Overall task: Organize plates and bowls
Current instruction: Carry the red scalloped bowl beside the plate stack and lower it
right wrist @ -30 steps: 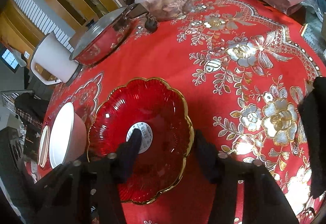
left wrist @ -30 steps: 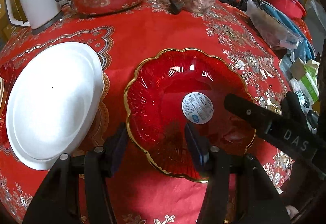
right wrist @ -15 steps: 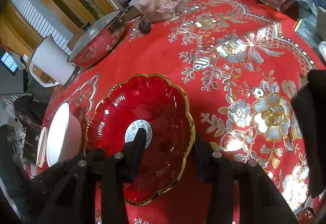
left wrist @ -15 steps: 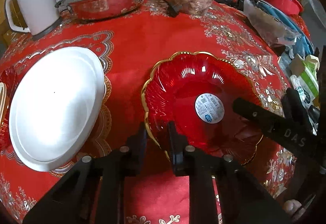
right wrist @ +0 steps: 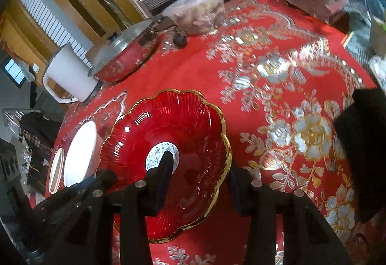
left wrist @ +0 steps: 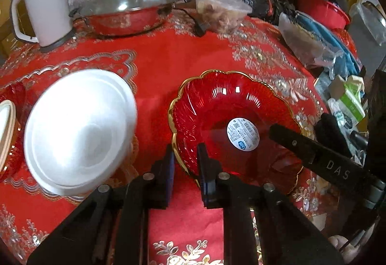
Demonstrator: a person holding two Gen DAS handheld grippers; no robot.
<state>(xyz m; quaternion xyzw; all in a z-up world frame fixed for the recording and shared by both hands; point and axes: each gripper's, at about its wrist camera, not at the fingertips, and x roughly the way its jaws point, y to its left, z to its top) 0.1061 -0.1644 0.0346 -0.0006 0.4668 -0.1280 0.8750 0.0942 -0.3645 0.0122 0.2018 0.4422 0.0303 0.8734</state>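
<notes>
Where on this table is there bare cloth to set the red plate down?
Bare cloth lies beyond the red gold-rimmed glass plate, before the lidded steel pot and clear food tub. Another patch lies to its right in the right wrist view. Crowded: left by the white plate, and the far-right edge's bags.

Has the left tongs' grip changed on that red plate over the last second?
Yes. The left tongs, wide open before, have narrowed onto the red plate's gold rim, the side nearest the white plate, which stayed put on the tablecloth.
</notes>
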